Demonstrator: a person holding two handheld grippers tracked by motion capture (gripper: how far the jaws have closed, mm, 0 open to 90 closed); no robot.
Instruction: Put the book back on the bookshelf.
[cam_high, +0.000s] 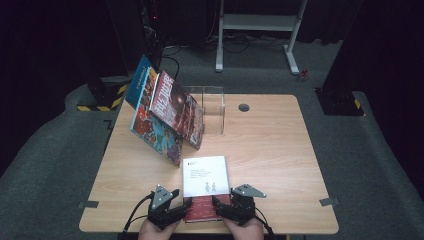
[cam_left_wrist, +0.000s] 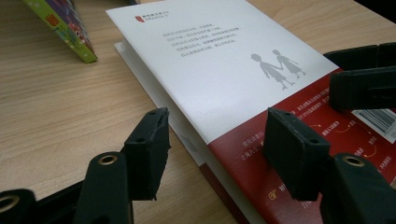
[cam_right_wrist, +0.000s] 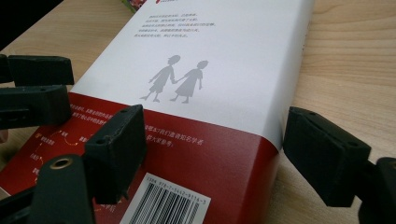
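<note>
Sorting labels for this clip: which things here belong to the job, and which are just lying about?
In the job:
white-and-red book
left hand-held gripper
right hand-held gripper

Lying about:
two leaning books
clear box

A white-and-red book (cam_right_wrist: 201, 84) lying flat on the surface carries a barcode (cam_right_wrist: 166, 205) with digits too blurred to read surely, several lines of small grey Chinese text too fine to make out, and a small red logo (cam_left_wrist: 139, 18).
</note>
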